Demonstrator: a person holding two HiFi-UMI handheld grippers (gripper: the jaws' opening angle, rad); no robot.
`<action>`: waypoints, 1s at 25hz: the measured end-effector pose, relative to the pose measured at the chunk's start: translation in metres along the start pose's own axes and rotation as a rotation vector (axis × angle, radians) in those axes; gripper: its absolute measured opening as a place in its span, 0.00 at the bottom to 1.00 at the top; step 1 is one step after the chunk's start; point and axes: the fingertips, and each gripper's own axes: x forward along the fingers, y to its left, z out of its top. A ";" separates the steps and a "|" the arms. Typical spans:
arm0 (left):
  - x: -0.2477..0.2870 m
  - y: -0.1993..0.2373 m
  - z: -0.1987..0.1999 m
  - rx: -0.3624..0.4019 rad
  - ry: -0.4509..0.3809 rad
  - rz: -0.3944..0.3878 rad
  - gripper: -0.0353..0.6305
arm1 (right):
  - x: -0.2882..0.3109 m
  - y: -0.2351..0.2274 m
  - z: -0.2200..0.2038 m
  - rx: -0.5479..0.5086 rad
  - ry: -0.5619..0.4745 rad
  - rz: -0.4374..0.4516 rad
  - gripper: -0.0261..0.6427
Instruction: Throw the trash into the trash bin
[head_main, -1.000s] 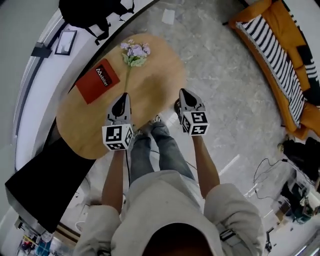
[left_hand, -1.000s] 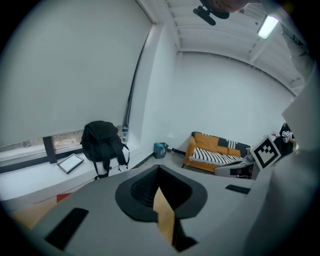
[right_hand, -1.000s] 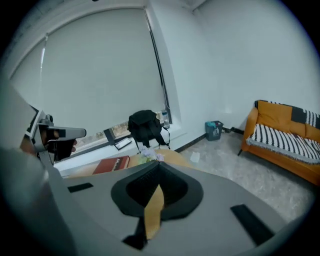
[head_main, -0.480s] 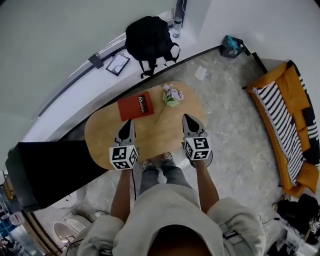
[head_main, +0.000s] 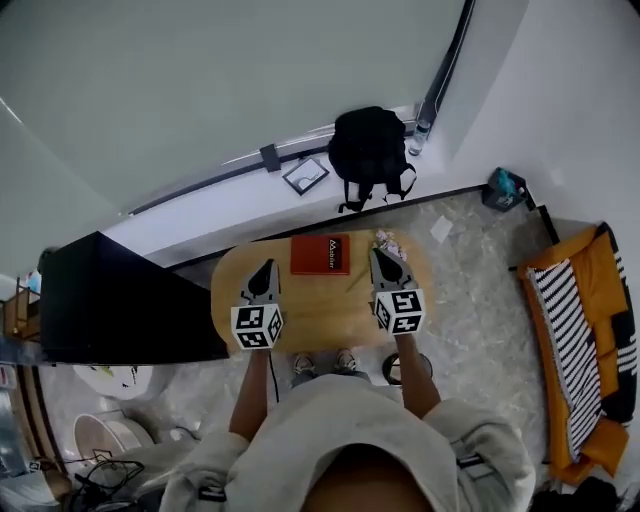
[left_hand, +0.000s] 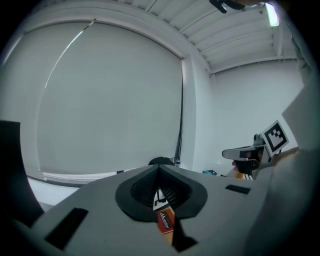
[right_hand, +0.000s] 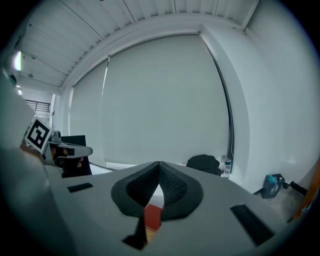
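Both grippers are held side by side, nearly level, above an oval wooden table (head_main: 300, 310). My left gripper (head_main: 264, 276) is shut and empty; its jaws (left_hand: 159, 170) meet at the tips. My right gripper (head_main: 384, 259) is shut too, with nothing between the pads (right_hand: 159, 166). A red book (head_main: 321, 254) lies on the table between the two tips, and shows through the slit under each pair of jaws (left_hand: 164, 221). A white scrap of paper (head_main: 441, 230) lies on the floor to the right. I see no trash bin that I can tell for certain.
A flower sprig (head_main: 388, 241) lies by the right gripper's tip. On the ledge behind sit a black backpack (head_main: 372, 150), a bottle (head_main: 420, 130) and a picture frame (head_main: 305, 175). A black cabinet (head_main: 110, 300) stands left, an orange sofa (head_main: 585, 340) right, a teal object (head_main: 503, 187) on the floor.
Both grippers rose and levelled out above the table. The view pulled back: the table looks smaller, and the wall, the ledge and the backpack came into sight.
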 end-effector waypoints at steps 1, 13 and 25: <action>-0.007 0.005 0.002 0.005 -0.001 0.009 0.08 | 0.000 0.006 0.004 -0.006 -0.001 0.009 0.08; -0.028 0.052 0.027 -0.004 -0.047 0.081 0.08 | 0.019 0.030 0.037 -0.080 -0.011 0.043 0.08; -0.015 0.066 0.040 -0.007 -0.074 0.056 0.08 | 0.034 0.035 0.049 -0.107 -0.021 0.027 0.08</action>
